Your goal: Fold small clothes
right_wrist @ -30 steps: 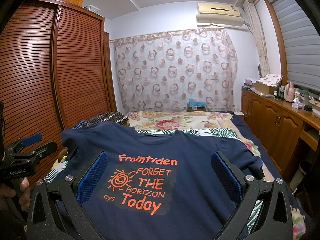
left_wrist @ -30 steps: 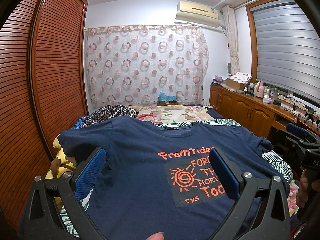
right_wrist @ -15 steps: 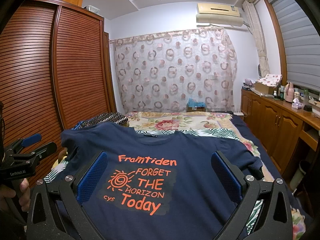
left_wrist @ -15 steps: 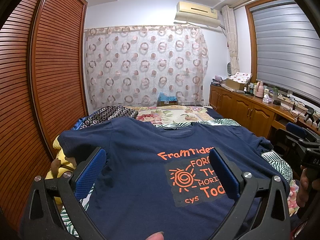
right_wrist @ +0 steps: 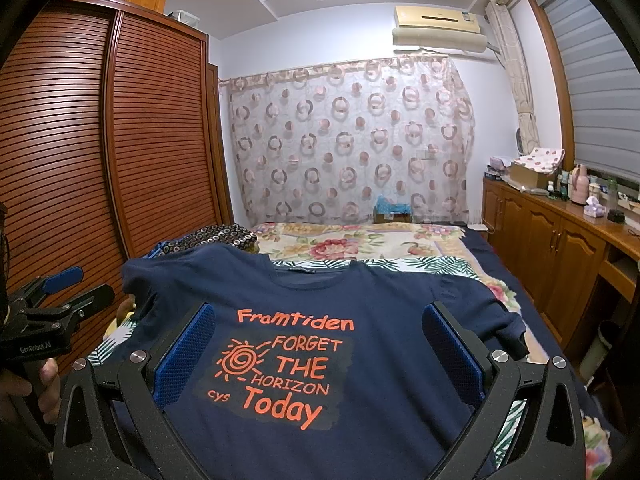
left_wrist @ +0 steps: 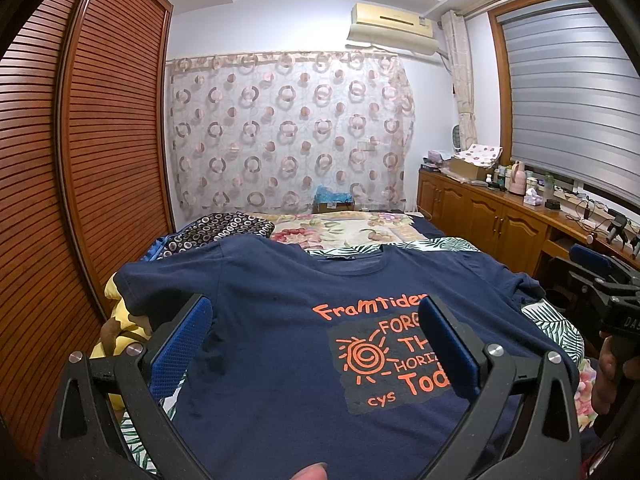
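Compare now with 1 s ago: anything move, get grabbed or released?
No visible change. The navy T-shirt lies spread print-up on the bed as before; left gripper and right gripper hover open above it, holding nothing.

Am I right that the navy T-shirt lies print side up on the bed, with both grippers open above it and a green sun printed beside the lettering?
Not quite: the sun is orange, the same colour as the lettering, as the right wrist view shows. The rest holds: the navy T-shirt lies print side up on the bed, with the left gripper and right gripper open above it.
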`<state>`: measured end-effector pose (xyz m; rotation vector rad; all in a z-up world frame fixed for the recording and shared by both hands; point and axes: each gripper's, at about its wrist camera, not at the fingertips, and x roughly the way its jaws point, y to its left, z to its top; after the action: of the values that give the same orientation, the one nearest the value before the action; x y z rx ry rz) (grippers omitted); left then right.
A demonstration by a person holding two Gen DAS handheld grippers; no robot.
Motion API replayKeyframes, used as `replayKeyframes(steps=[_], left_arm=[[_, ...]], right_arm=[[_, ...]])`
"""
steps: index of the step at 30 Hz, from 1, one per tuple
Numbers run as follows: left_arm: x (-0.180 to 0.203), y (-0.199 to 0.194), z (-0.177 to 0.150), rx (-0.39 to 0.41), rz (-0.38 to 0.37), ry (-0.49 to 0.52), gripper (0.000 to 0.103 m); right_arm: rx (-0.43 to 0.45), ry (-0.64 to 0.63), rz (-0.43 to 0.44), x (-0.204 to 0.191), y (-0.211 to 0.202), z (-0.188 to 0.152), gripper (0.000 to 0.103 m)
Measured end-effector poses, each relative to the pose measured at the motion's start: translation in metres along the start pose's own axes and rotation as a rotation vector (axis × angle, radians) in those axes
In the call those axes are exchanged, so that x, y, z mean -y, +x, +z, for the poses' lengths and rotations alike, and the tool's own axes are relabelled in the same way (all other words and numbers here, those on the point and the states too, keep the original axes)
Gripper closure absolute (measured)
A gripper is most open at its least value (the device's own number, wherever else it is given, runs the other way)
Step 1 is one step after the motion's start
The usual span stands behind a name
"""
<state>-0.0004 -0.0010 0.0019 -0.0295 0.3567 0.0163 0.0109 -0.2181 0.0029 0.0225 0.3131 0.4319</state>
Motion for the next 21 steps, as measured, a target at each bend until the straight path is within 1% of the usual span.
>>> replayKeyframes(steps=[21], left_arm=[[-0.0039, 0.0012, -0.0004, -0.009, -0.002, -0.002, 0.000]], right_arm=[[-0.010, 0.006, 0.011, -0.0011, 0.0016, -0.0017, 0.000]])
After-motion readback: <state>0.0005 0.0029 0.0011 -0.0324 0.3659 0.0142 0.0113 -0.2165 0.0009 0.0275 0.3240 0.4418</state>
